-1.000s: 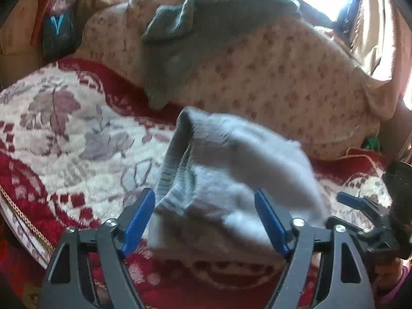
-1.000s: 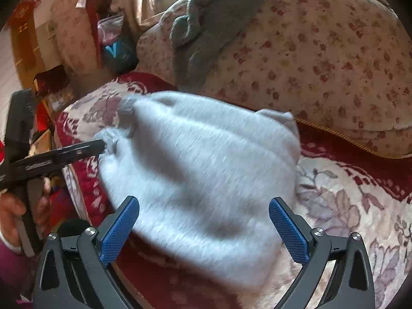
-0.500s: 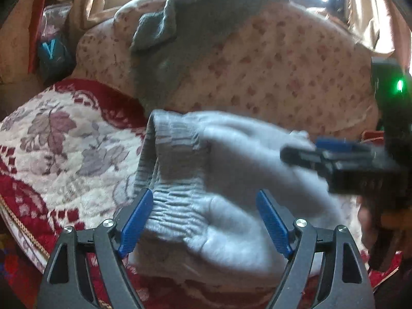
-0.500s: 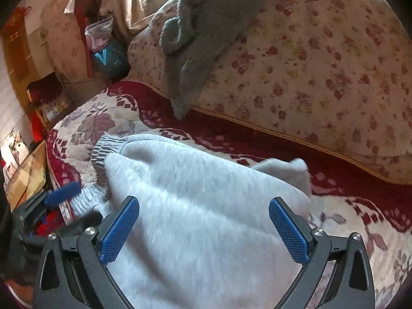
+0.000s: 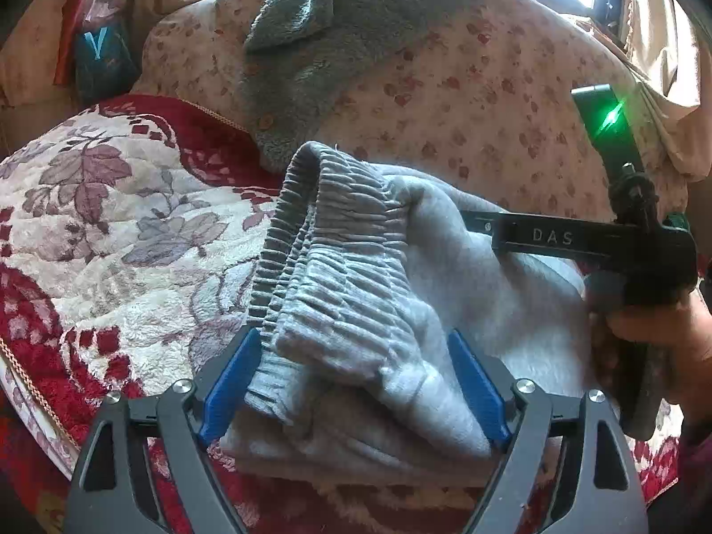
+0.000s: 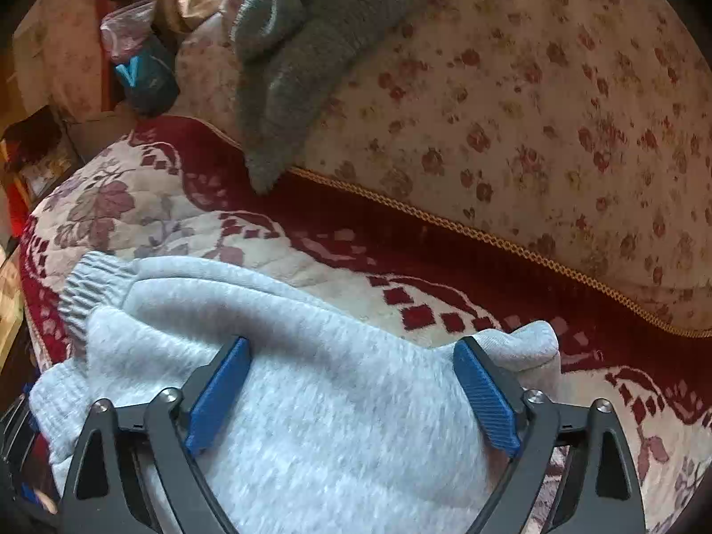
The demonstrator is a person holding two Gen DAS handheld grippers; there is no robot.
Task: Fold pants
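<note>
The light grey sweatpants lie folded in a thick bundle on the red floral sofa blanket. Their ribbed elastic waistband is on top, at the left end. My left gripper is open, its blue pads on either side of the waistband end without pinching it. My right gripper is open over the middle of the pants; a cuff end sticks out to the right. The right gripper's black body shows in the left wrist view, resting on the bundle.
A floral sofa backrest rises behind, with a dark grey fleece garment draped over it; it also shows in the right wrist view. A teal bag sits at the far left. The blanket's front edge drops off at lower left.
The pants have come down from mid-air and settled folded on the blanket. The right gripper has swung in over the bundle and lies across its right side.
</note>
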